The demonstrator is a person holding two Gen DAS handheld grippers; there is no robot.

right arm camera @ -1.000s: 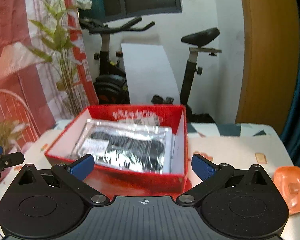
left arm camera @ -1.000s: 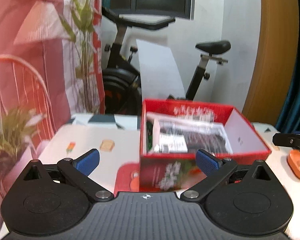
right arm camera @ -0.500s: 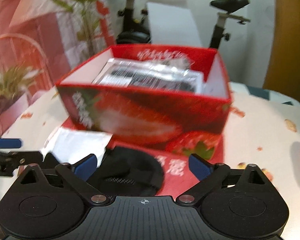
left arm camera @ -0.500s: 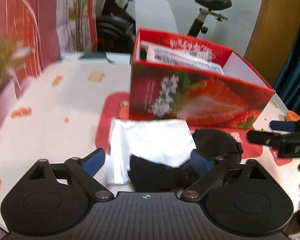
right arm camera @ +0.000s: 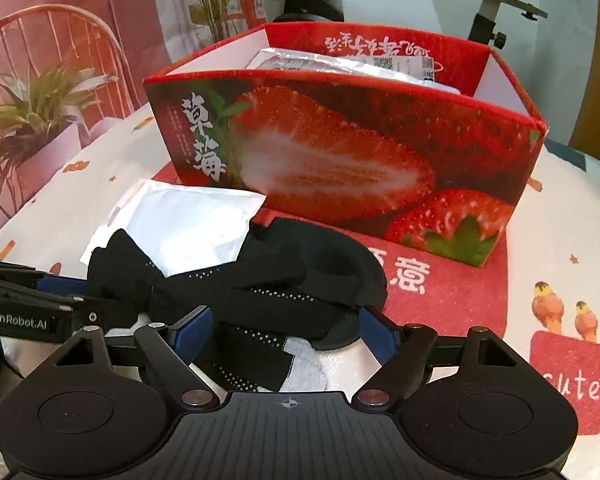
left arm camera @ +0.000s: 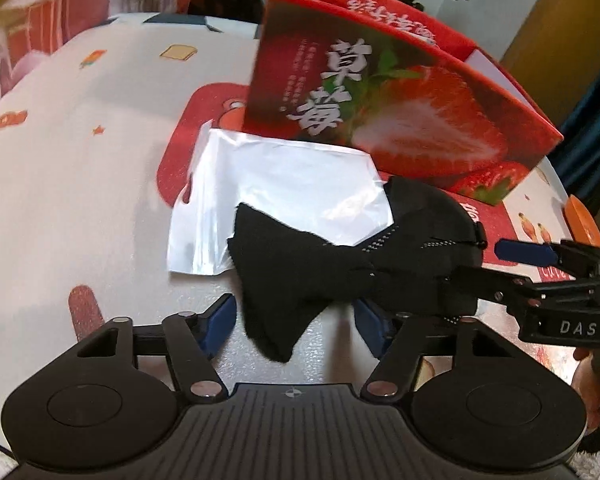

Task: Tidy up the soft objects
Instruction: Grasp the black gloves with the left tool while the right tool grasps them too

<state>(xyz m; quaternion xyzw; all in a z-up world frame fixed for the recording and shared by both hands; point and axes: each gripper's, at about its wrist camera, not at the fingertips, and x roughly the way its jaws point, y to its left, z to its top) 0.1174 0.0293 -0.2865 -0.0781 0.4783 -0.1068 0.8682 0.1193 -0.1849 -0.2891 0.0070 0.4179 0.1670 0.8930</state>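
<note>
A black soft cloth piece with rows of small white dots lies on the table in front of the red strawberry box, partly on a white plastic bag. My left gripper points down at the cloth's left end. Its jaws are closing, with fabric between the blue pads but no visible press. My right gripper straddles the cloth's right part. Its jaws are closing too, and I see no pinch. Each gripper appears in the other's view: right gripper, left gripper.
The open box holds plastic-wrapped packs and stands on a red mat. A white fluffy item lies under the cloth's near edge. An orange object sits at the table's right; a potted plant stands left.
Both grippers have dropped and tilted down toward the table. The view went from the box's inside to the black cloth, which now lies between both pairs of narrowing fingers.
</note>
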